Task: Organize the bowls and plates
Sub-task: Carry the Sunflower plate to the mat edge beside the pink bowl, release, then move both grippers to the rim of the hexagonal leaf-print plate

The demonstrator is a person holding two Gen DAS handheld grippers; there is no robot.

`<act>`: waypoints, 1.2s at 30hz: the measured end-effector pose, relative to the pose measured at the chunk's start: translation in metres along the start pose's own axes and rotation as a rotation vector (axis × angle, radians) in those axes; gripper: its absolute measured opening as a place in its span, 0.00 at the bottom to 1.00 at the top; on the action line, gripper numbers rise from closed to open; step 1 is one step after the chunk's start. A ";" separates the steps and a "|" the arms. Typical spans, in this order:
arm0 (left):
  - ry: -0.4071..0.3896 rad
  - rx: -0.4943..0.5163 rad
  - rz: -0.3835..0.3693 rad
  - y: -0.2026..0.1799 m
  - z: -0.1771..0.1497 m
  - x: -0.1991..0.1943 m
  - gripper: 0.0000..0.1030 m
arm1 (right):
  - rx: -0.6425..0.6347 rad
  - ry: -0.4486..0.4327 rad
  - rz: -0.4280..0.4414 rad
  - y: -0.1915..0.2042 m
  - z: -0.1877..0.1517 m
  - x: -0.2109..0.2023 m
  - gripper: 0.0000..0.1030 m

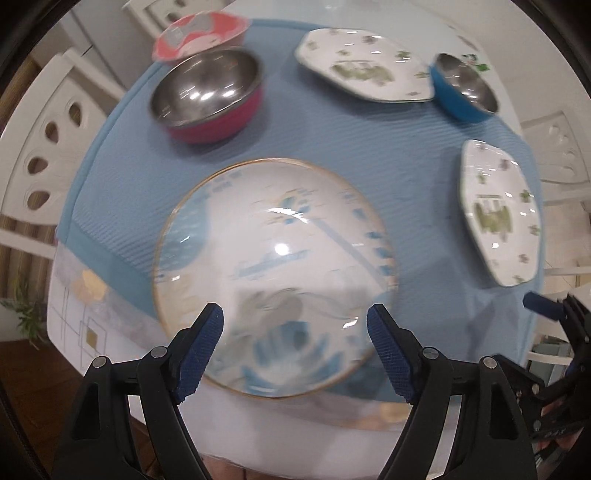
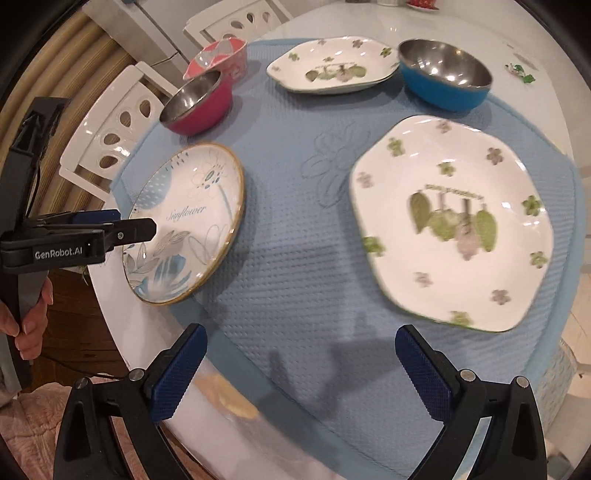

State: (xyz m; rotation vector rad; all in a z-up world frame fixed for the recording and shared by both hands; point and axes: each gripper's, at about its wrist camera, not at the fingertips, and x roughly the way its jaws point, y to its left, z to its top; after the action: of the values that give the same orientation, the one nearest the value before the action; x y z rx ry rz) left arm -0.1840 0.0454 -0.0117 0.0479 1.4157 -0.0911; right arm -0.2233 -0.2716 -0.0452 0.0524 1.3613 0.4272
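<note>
our left gripper (image 1: 295, 349) hangs apart and empty right over the round plate (image 1: 275, 277); our right gripper (image 2: 299, 373), also apart, sits nearer the leaf plate (image 2: 454, 221).

A blue quilted mat (image 2: 295, 258) covers most of the white round table (image 2: 424, 22), with a flower outline pressed into it near the middle of the right wrist frame. White chairs (image 2: 110, 125) with teardrop cutouts stand at the upper left. A small green plant (image 1: 27, 314) shows at the left edge of the left wrist frame. A pink quilted cloth (image 2: 26, 413) lies at lower left.
</note>
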 end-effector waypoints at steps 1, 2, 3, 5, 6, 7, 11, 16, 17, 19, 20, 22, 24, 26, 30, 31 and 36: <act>-0.002 0.011 -0.001 -0.015 0.000 -0.003 0.77 | -0.008 -0.003 -0.016 -0.003 0.003 -0.002 0.99; -0.002 0.020 -0.005 -0.023 0.002 -0.003 0.77 | -0.016 -0.007 -0.034 -0.010 0.005 -0.007 0.99; -0.001 0.033 -0.017 -0.034 0.007 -0.005 0.77 | -0.021 -0.012 -0.048 -0.016 0.007 -0.011 0.99; 0.003 0.045 -0.057 -0.056 0.013 -0.010 0.77 | -0.024 -0.025 -0.070 -0.031 0.011 -0.022 0.99; -0.001 0.047 -0.061 -0.069 0.024 -0.010 0.77 | -0.023 -0.031 -0.079 -0.037 0.014 -0.026 0.99; -0.006 0.053 -0.059 -0.078 0.027 -0.011 0.77 | -0.021 -0.036 -0.090 -0.042 0.017 -0.029 0.99; -0.016 0.072 -0.054 -0.108 0.037 -0.013 0.77 | -0.001 -0.058 -0.109 -0.067 0.027 -0.041 0.99; -0.003 0.067 -0.042 -0.131 0.052 0.001 0.77 | 0.028 -0.068 -0.126 -0.096 0.039 -0.045 0.99; 0.006 0.062 -0.040 -0.134 0.054 0.005 0.77 | 0.036 -0.068 -0.131 -0.102 0.042 -0.045 0.99; 0.017 0.058 -0.039 -0.138 0.056 0.010 0.77 | 0.051 -0.069 -0.141 -0.113 0.047 -0.044 0.99; 0.023 0.056 -0.039 -0.141 0.058 0.013 0.77 | 0.056 -0.070 -0.143 -0.116 0.048 -0.044 0.99; 0.034 0.052 -0.038 -0.146 0.062 0.020 0.77 | 0.062 -0.069 -0.149 -0.124 0.053 -0.041 0.99; 0.047 0.048 -0.038 -0.151 0.065 0.027 0.77 | 0.066 -0.051 -0.157 -0.131 0.057 -0.033 0.99; 0.059 0.045 -0.040 -0.155 0.067 0.034 0.77 | 0.069 -0.008 -0.183 -0.137 0.061 -0.020 0.99; 0.079 0.045 -0.026 -0.163 0.073 0.049 0.77 | 0.087 0.025 -0.176 -0.147 0.065 -0.001 0.99; 0.084 0.044 -0.024 -0.165 0.075 0.053 0.77 | 0.098 0.027 -0.173 -0.150 0.066 0.002 0.99; 0.109 0.049 -0.013 -0.173 0.083 0.070 0.77 | 0.141 0.038 -0.148 -0.163 0.071 0.017 0.99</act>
State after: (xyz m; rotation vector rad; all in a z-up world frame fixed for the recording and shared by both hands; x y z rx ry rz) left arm -0.1079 -0.1363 -0.0643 0.0846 1.5227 -0.1358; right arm -0.1100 -0.4014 -0.0908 0.0593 1.4206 0.2086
